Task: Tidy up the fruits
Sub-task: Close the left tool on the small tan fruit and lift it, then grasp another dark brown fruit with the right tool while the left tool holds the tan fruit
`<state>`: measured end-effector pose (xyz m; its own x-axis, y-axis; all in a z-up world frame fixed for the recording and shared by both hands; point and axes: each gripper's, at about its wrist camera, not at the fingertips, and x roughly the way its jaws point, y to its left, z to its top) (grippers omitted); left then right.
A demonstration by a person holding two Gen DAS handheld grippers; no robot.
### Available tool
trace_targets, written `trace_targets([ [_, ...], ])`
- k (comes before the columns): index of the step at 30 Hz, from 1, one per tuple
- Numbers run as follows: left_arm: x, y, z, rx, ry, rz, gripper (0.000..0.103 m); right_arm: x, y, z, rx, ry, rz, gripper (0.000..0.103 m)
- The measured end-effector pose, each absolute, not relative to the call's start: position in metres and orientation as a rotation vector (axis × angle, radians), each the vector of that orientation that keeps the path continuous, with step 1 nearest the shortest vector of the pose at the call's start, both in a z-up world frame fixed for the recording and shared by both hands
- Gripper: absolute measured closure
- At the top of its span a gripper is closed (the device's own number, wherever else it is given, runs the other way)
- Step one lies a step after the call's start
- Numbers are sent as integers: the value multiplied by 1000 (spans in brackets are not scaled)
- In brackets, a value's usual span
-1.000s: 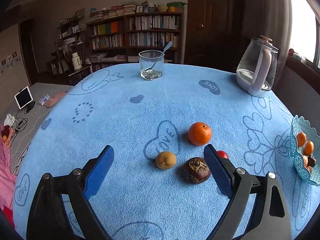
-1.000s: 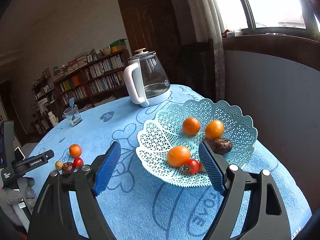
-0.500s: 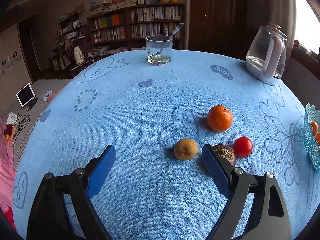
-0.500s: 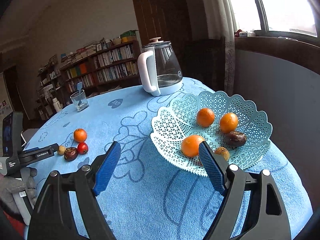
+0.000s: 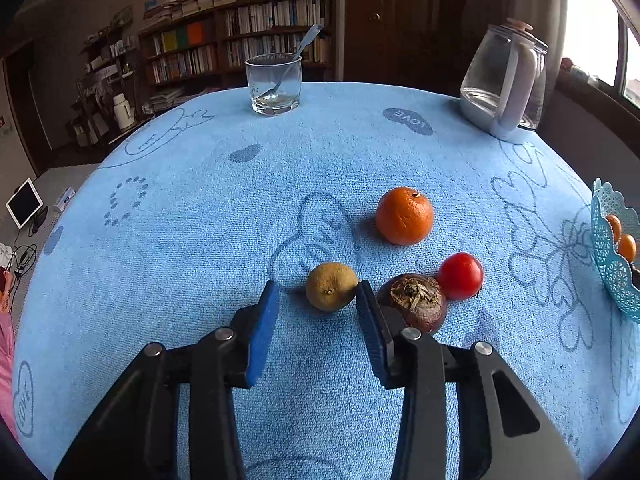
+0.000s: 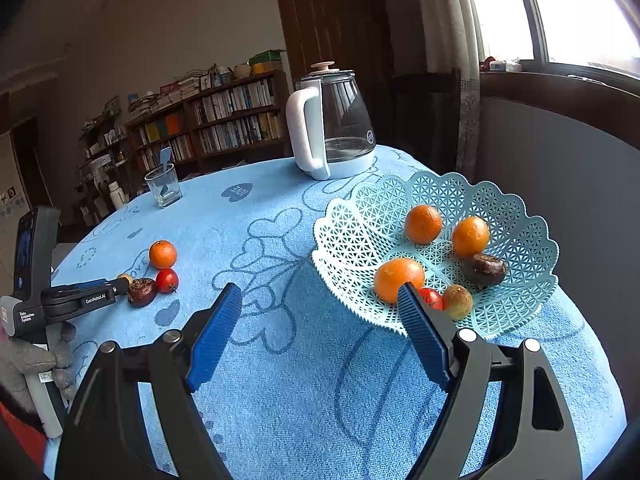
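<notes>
Four fruits lie on the blue tablecloth: an orange [image 5: 404, 216], a red tomato [image 5: 460, 276], a dark wrinkled passion fruit [image 5: 416, 304] and a small yellow-brown fruit [image 5: 331, 286]. My left gripper [image 5: 317, 294] is closing, with the yellow-brown fruit between its blue fingertips; the right pad is at the fruit, while the left pad [image 5: 266, 312] stands clear of it. The pale blue lattice basket [image 6: 360, 208] holds several fruits, among them three oranges. My right gripper [image 6: 320, 292] hangs open and empty just in front of the basket's near rim.
A glass with a spoon [image 5: 274, 84] stands at the table's far edge, and a glass kettle [image 5: 504, 84] at the far right. The basket's rim [image 5: 608, 240] shows at the right edge. A gloved hand [image 6: 36, 356] holds the left gripper. Bookshelves fill the background.
The left gripper's jaws have narrowed from wide apart to close around the yellow-brown fruit, and it has dropped nearer the cloth. The right gripper stays wide open, shifted a little.
</notes>
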<state>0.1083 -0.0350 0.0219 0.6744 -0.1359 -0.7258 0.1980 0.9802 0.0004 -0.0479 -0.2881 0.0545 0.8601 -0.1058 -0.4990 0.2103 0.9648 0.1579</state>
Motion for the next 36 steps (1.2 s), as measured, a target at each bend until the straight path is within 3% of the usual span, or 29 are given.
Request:
trace_targets([
  [4, 109, -36, 22, 67, 810, -217, 65, -46, -287, 52, 206, 517, -165, 22],
  [9, 113, -34, 18, 43, 833, -231, 75, -45, -287, 50, 202, 523, -164, 22],
  [23, 97, -13, 37, -53, 739, -222, 75, -39, -280, 48, 165, 544, -165, 22],
  [36, 85, 12, 53, -97, 665, -115, 75, 21, -225, 52, 209, 697, 91, 22],
])
